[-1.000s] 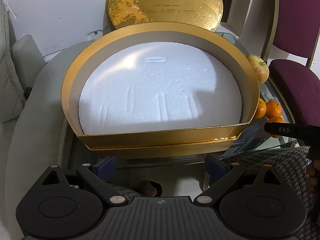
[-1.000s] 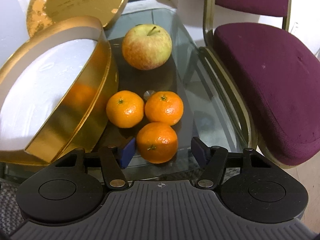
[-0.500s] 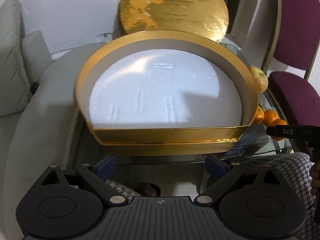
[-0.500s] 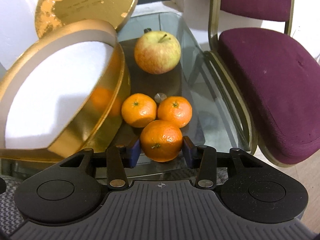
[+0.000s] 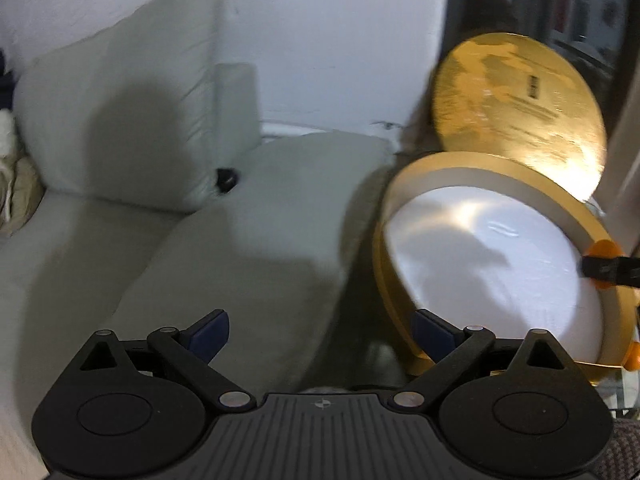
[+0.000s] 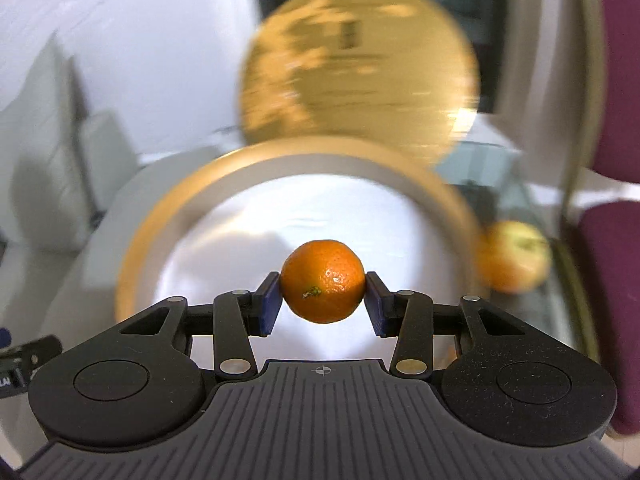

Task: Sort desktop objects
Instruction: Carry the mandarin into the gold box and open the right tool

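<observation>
My right gripper [image 6: 322, 300] is shut on a mandarin [image 6: 322, 282], its blue pads pressing both sides. It holds the fruit in the air above the white foam [image 6: 280, 216] inside the round gold box [image 6: 160, 216]. In the left wrist view the same mandarin [image 5: 604, 246] shows at the right edge over the gold box [image 5: 472, 168]. My left gripper [image 5: 320, 330] is open and empty, off the box's left side and facing the grey sofa. An apple [image 6: 516, 256] lies on the glass table, right of the box. Another mandarin [image 5: 634, 354] peeks out by the box's near right edge.
The gold lid [image 6: 356, 64] leans upright behind the box against the white wall. A purple chair [image 6: 612, 248] stands right of the glass table. Grey sofa cushions [image 5: 140, 120] and a seat pad [image 5: 240, 260] lie left of the box. Both views are motion-blurred.
The right gripper closed on the nearest mandarin, then lifted it from the table to above the box. The left gripper swung left, from facing the box to facing the sofa, staying open.
</observation>
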{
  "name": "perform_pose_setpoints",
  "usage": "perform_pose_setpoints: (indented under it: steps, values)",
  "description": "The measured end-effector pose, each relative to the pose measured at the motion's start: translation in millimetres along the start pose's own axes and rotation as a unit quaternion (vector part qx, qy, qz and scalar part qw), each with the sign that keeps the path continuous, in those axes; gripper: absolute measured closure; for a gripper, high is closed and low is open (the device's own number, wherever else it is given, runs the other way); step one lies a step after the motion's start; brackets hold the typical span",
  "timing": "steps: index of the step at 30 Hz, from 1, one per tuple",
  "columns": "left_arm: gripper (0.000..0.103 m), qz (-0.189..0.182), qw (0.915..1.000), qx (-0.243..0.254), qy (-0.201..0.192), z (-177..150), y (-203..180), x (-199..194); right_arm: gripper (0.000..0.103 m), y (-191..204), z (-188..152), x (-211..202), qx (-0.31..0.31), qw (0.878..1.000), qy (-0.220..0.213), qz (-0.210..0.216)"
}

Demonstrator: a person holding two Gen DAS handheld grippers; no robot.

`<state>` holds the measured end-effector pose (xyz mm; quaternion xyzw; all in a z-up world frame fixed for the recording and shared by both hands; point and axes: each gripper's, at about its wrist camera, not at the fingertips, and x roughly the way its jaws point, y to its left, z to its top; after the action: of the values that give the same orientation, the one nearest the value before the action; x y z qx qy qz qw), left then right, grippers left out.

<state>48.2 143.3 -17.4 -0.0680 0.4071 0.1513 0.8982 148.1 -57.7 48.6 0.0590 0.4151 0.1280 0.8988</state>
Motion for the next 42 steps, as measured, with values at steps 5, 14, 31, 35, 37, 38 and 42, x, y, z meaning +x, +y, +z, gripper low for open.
perform_pose_setpoints:
  steps: [5, 14, 31, 35, 37, 38, 42]
  values:
    - [0.005, -0.003, 0.9992, -0.013, 0.038, -11, 9, 17, 0.058, 50, -3, 55, -0.041, 0.996, 0.067, 0.034]
    - [0.005, -0.012, 0.9982, -0.013, 0.057, -18, 14, 24, 0.057, 76, -19, 109, -0.072, 0.987, 0.137, 0.031]
    - [0.005, -0.027, 0.9975, 0.051, 0.039, -29, -26, -13, 0.042, 36, -23, 33, -0.044, 0.994, 0.086, 0.054]
    - [0.005, -0.041, 0.9953, 0.082, 0.032, -29, -52, -24, 0.036, 9, -35, -22, -0.015, 0.998, 0.04, 0.051]
    - [0.005, -0.049, 0.9937, 0.097, 0.027, -29, -66, -31, 0.036, -5, -44, -45, 0.002, 0.999, 0.022, 0.044]
    - [0.005, -0.056, 0.9928, 0.103, 0.026, -29, -73, -35, 0.036, -12, -49, -55, 0.011, 0.999, 0.016, 0.039]
    - [0.003, -0.078, 0.9875, 0.135, 0.022, -34, -102, -48, 0.035, -40, -71, -80, 0.047, 0.999, 0.011, 0.018]
